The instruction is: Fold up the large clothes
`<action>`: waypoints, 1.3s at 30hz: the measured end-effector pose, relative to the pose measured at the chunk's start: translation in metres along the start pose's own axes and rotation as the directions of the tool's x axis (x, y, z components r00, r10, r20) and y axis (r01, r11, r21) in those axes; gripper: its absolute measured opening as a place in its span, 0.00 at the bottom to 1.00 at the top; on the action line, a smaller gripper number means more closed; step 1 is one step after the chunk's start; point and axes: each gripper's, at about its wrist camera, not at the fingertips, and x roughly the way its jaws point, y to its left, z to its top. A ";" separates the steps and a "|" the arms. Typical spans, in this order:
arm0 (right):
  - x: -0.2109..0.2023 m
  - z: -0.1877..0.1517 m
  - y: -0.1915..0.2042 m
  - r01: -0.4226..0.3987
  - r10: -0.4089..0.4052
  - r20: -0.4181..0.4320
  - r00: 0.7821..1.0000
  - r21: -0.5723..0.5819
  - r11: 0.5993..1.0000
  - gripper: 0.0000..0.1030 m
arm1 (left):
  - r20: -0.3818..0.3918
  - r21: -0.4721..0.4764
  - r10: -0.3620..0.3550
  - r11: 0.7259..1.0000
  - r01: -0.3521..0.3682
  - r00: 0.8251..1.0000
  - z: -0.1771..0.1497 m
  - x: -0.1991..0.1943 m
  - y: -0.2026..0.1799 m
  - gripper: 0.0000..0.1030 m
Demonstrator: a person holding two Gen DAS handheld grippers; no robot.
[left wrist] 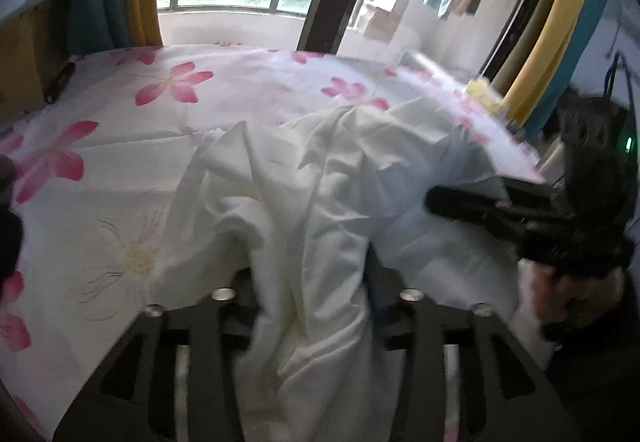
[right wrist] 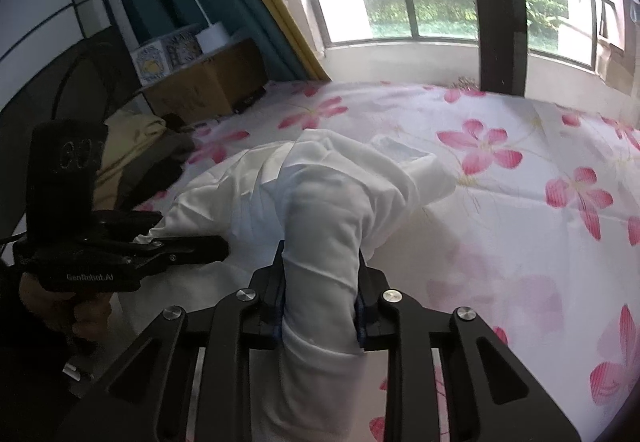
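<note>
A large white garment (left wrist: 320, 178) lies bunched on the bed's flowered sheet (left wrist: 120, 114). My left gripper (left wrist: 316, 298) is shut on a thick fold of it near the bed's front edge. My right gripper (right wrist: 320, 282) is shut on another bunch of the white garment (right wrist: 332, 202), which rises between its jaws. Each gripper shows in the other's view: the right gripper (left wrist: 440, 202) at the right, the left gripper (right wrist: 216, 246) at the left, both with cloth in them. The collar (right wrist: 400, 150) lies on top of the heap.
The flowered sheet (right wrist: 520, 202) spreads to the right and far side. A cardboard box (right wrist: 208, 82) with a white lamp (right wrist: 212, 34) stands at the far left. Folded beige and dark clothes (right wrist: 136, 158) lie beside it. A yellow item (left wrist: 484, 94) sits at the bed's far right.
</note>
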 end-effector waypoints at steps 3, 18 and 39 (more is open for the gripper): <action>0.004 -0.003 -0.009 0.008 -0.007 -0.027 1.000 0.036 0.999 0.36 | -0.034 -0.003 -0.007 1.000 0.006 0.999 -0.004 0.007 0.005 0.64; 0.019 -0.023 -0.016 -0.090 0.099 -0.070 0.993 0.120 0.989 0.29 | -0.025 -0.081 -0.215 0.974 0.213 0.976 -0.011 0.011 0.019 0.30; 0.002 0.023 0.044 -0.154 0.156 0.083 0.984 -0.029 0.988 0.20 | 0.147 -0.084 -0.097 0.990 0.111 0.984 -0.003 -0.063 0.039 0.25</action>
